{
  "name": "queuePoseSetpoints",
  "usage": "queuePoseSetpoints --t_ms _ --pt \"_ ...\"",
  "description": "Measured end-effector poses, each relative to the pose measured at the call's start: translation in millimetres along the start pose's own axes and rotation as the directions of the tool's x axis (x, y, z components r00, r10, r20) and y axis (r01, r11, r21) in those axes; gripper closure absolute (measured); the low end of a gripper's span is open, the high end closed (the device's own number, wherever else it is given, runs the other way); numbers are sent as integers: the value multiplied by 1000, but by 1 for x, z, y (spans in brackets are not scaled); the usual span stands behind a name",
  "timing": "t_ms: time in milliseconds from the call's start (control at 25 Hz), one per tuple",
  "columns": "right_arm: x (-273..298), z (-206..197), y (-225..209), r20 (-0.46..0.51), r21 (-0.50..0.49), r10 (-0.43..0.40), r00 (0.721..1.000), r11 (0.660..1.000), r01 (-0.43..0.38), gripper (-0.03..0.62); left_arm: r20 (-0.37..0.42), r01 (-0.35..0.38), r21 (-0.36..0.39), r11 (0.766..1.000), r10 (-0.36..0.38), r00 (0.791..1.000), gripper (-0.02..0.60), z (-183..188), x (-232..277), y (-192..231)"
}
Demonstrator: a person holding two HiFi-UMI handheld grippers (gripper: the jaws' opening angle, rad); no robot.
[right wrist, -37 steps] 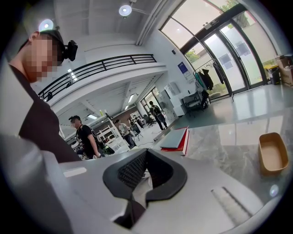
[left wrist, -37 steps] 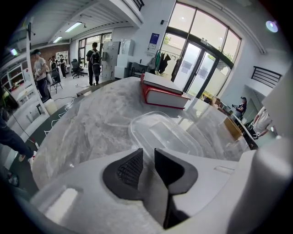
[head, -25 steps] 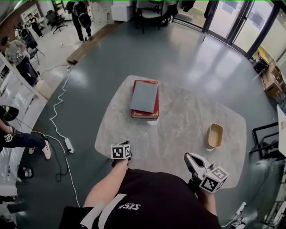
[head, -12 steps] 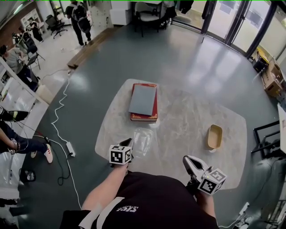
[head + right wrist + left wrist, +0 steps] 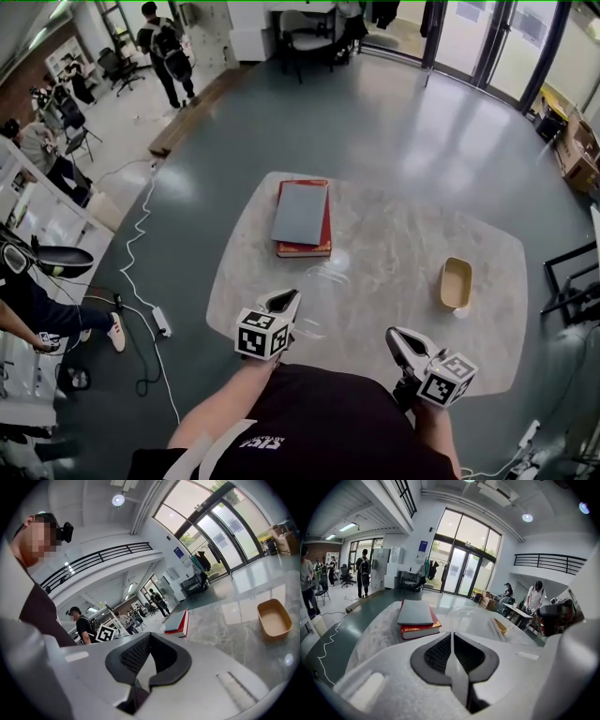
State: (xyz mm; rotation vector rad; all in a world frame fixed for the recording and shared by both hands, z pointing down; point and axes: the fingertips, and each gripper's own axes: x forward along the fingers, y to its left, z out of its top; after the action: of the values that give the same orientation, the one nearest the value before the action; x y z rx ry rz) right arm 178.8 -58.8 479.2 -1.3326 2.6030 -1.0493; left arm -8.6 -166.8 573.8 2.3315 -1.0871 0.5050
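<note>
The clear plastic container (image 5: 319, 298) was thin, shallow and see-through, with rounded corners; it sat over the near part of the marble surface (image 5: 394, 239), short of the stacked books (image 5: 302, 214). The left gripper (image 5: 286, 299) had its fingers pinched together on the container's rim; the right gripper (image 5: 399, 336) waited well apart, its fingers closed on nothing. The left gripper view showed that rim as a pale sliver between the pads; only the head view showed the white cable (image 5: 141, 253) on the floor.
</note>
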Motion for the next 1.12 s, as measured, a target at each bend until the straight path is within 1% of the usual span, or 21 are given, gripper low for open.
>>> queuePoseSetpoints --t_ms 320,560,800,1120 --pt "-4 2 -11 32 52 -6 999 999 4 592 53 62 34 997 -64 997 561 30 -9 -29" --pt "-3 12 -12 44 31 -17 999 999 15 592 89 110 67 992 -116 989 561 50 -13 -45" --pt "1 15 -12 35 10 -29 999 1000 28 592 129 157 91 983 -168 977 561 71 -17 -56" --pt "-7 17 -15 47 2 -58 997 998 58 592 136 188 147 971 -208 969 561 81 -17 -66"
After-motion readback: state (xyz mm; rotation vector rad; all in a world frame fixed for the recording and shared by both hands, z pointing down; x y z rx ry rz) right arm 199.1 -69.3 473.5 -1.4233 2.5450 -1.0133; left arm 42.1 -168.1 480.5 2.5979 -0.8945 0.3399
